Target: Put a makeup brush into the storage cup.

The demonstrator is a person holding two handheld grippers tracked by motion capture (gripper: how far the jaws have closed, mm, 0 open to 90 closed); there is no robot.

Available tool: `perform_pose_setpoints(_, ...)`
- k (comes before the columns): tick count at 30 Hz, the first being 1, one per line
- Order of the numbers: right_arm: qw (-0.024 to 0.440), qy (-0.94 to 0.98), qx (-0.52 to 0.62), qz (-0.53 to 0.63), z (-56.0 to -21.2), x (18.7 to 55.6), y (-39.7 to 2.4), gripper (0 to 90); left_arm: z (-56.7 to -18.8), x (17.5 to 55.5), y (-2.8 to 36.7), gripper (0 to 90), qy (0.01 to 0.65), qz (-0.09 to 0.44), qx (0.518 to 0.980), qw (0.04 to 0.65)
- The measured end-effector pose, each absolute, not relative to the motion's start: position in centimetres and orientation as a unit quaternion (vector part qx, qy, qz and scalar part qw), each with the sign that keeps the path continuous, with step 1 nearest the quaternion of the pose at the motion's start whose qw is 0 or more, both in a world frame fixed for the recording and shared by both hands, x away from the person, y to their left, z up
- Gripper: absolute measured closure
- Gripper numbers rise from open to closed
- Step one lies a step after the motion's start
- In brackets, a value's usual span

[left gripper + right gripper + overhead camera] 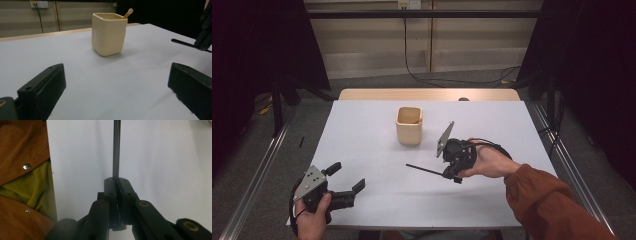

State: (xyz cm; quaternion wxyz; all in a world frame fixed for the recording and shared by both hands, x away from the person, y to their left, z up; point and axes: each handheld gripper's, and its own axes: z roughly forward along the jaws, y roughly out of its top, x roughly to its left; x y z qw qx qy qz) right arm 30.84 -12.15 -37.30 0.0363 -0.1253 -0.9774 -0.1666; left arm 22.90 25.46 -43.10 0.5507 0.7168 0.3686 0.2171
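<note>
Dim room, dark curtains at both sides, pale wall panels and a trailing black cable at the back; in the middle, a white tabletop (372, 145) with a wooden edge along its far side.

Nearest, at the front left corner: left gripper (346, 178) held in a hand (312, 217), grey three-cornered plate on top, jaws spread wide with nothing between them — seen in the left gripper view as two black blocks at the lower corners, bare white surface between.

Farther in and to the right: right gripper (451, 174) in a hand (490, 161) with a rust-orange sleeve (552, 205), jaws pressed together and pinching one end of a thin black stick (424, 170). Stick pointing leftward across the tabletop, roughly level; whether its free end touches the surface cannot be told. In the right gripper view, stick (116, 147) running straight up from the closed jaw tips, orange corduroy with metal snaps and a yellow-green lining at the left.

Beyond, near the tabletop's middle: a cream square cup (409, 126), upright, well apart from both grippers — inside it a light wooden stick with a rounded tip (128, 13), leaning toward one corner.

No brand, label or readable writing anywhere.
</note>
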Motion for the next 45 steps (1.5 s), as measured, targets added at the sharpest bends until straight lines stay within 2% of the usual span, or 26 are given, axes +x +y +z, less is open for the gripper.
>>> perform_pose_setpoints(11,0.035,-0.987,-0.105,-0.12,-38.0,30.6,-11.7,86.0,-43.0,22.9,25.5,1.5,0.369,0.208,0.716,0.556)
perform_pose_setpoints(17,0.034,-0.984,-0.108,-0.135,-38.1,30.8,-11.9,86.0,-42.2,22.7,25.0,1.5,0.345,0.213,0.719,0.564)
perform_pose_setpoints(24,0.04,-0.98,-0.115,-0.158,-38.0,30.6,-12.1,86.0,-41.0,22.3,25.1,1.1,0.346,0.212,0.698,0.589)
perform_pose_setpoints(45,0.052,-0.977,-0.117,-0.169,-38.4,30.7,-12.4,86.0,-38.4,23.8,22.5,1.2,0.293,0.201,0.71,0.609)
